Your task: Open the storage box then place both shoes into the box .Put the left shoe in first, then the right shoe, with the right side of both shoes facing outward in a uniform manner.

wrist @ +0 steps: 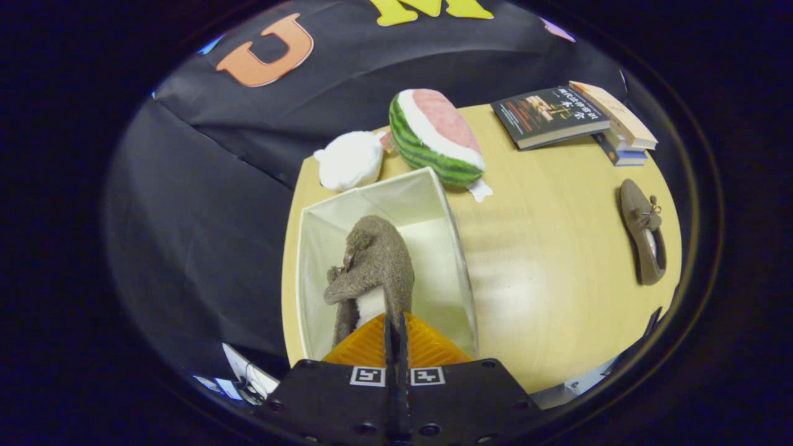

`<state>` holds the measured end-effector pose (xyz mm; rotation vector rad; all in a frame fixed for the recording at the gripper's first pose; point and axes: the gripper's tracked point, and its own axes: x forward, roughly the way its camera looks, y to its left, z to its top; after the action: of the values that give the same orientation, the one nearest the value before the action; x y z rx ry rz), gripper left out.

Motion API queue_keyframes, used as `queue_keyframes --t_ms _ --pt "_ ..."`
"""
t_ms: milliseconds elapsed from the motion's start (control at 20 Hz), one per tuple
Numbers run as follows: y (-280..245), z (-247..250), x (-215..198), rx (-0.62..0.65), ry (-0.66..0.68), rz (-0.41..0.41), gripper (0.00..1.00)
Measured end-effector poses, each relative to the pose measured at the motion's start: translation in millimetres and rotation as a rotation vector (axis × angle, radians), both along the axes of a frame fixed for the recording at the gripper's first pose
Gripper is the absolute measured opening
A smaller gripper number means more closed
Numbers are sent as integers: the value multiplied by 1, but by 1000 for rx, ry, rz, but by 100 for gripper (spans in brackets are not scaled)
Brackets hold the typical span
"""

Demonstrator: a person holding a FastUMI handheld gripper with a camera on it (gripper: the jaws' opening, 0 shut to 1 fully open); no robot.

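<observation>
1. My tool (pixel 396 325) is clenched on the heel rim of a brown shoe (pixel 372 266), holding it inside the open storage box (pixel 455 248).
2. Second shoe (pixel 644 232) lies on the desk (pixel 545 260), well apart from the box.

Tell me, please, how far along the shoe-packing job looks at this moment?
About halfway. Done: the box stands open on the table. In hand: the claw is shut on one shoe, holding it over the inside of the box, not yet released. Left: the other shoe lies on the table near the books, to be fetched and set in beside the first, right sides facing outward.
</observation>
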<state>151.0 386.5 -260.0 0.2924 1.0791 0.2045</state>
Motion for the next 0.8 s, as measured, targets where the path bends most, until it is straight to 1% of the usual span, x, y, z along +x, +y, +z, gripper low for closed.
queue_keyframes --t_ms 200,350,400,450,500,600,650,800 --pt "32 -31 18 2 28 -39 0" --pt "42 -44 27 -28 21 -51 0" --pt "45 -49 27 -31 24 -45 0" --pt "52 -52 28 -7 20 -36 5" --pt "59 -56 29 14 31 -9 10" --pt "67 -62 18 45 75 45 7" --pt "67 -59 16 52 63 61 15" --pt "54 -30 15 16 -42 118 40"
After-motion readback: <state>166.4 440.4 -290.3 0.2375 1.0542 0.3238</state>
